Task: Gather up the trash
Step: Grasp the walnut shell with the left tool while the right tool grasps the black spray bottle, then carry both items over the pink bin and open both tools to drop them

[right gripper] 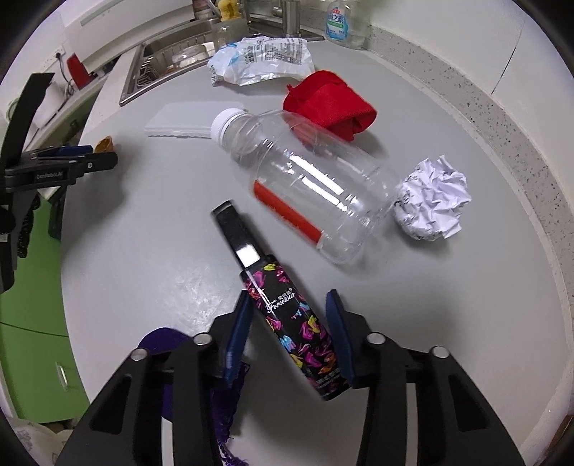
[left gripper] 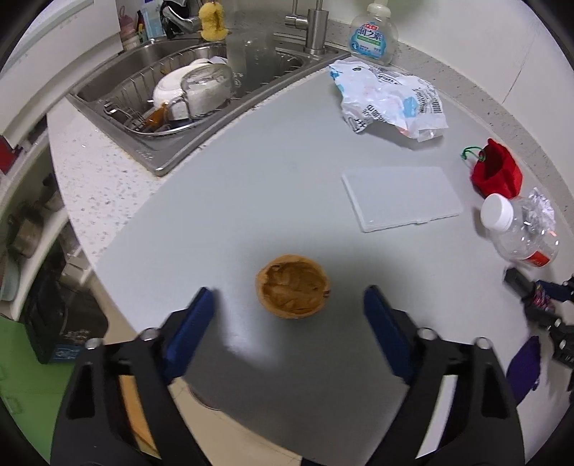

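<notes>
A brown walnut shell half lies on the grey counter between the blue pads of my left gripper, which is open around it without touching. My right gripper is open, its pads on either side of a black floral box with a slid-out inner sleeve. An empty clear bottle with a white cap lies beyond it, beside a crumpled white paper ball. A crumpled plastic wrapper lies near the sink. The left gripper also shows in the right wrist view.
A steel sink full of dishes is at the back left, with a soap bottle behind. A red pouch, a flat white box and a purple cloth also lie on the counter. The counter's edge runs along the left.
</notes>
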Demonstrator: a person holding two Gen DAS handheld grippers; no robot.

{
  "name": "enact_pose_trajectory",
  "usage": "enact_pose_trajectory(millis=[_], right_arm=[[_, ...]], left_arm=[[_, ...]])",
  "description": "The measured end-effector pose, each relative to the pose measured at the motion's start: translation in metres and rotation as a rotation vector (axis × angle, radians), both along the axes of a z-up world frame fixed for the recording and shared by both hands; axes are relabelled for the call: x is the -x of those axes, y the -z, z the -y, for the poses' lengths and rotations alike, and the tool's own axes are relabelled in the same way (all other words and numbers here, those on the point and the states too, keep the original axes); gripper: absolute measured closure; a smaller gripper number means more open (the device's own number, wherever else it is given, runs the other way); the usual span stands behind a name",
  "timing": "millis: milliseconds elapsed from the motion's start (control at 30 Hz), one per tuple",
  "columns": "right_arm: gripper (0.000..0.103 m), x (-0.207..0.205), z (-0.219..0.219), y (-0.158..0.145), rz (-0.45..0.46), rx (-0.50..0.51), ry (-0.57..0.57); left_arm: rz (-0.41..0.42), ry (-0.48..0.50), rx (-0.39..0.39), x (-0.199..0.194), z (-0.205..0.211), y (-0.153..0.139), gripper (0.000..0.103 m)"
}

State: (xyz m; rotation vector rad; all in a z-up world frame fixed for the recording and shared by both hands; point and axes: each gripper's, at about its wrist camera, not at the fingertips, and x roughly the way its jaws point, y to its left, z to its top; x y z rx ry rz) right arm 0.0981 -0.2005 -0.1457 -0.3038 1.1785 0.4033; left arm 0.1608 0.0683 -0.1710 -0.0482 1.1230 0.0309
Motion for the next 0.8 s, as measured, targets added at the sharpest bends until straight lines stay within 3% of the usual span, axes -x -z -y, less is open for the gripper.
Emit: enact_pose_trajectory(millis=[167,800], right_arm=[[0.080,0.002,-0.009,-0.001,-0.003,-0.007,-0.024],[0.081,0.008,0.000,-0.026,0.032,-0.039,0.020]], left_arm=[[0.006,0.008,-0.007,0.002,-0.007,-0.005,0.066],[0.048,0.080,0.028,0.012,0.024,-0.035,0.067]])
